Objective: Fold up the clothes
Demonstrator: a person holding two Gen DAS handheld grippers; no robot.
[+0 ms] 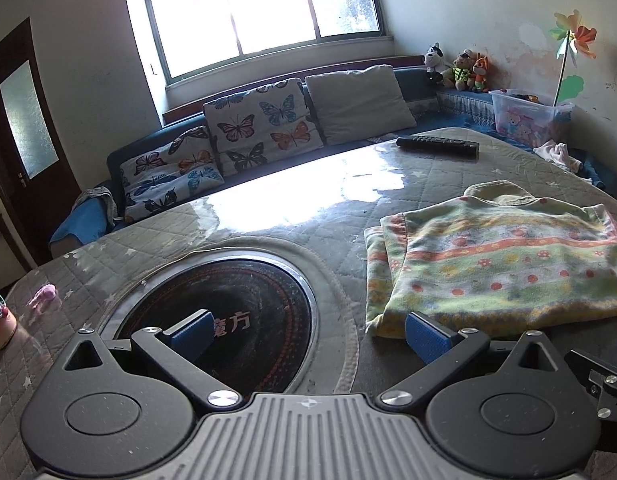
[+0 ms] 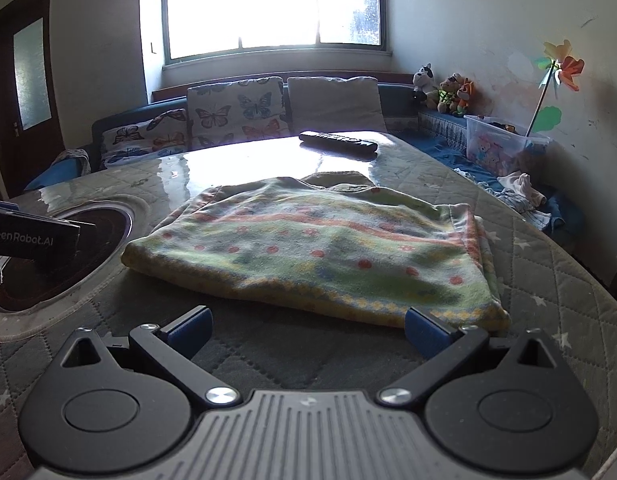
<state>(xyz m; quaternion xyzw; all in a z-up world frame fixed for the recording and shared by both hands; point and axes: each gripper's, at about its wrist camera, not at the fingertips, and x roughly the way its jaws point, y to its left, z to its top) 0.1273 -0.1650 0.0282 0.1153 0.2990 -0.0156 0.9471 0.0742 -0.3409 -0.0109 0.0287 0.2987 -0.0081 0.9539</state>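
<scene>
Lying flat on the quilted worktop (image 2: 548,280), the sweater (image 2: 316,248) already sits as a compact rectangle with layers doubled under its left and right edges and a collar peeking out at the far side; whether that is a finished fold or a half-way stage, one look cannot settle. It reads as a fleecy knit: soft, light, limp, likely to sag and drape once lifted, and grippy enough on the quilting to drag, not slide. Any hold would best pinch all layers together at a corner or along the near hem, since a single layer would peel the stack apart. Both claws are spread wide and hold nothing: the left claw (image 1: 308,332) hovers over the round hob (image 1: 228,312) left of the sweater, the right claw (image 2: 308,326) just short of its near hem.
</scene>
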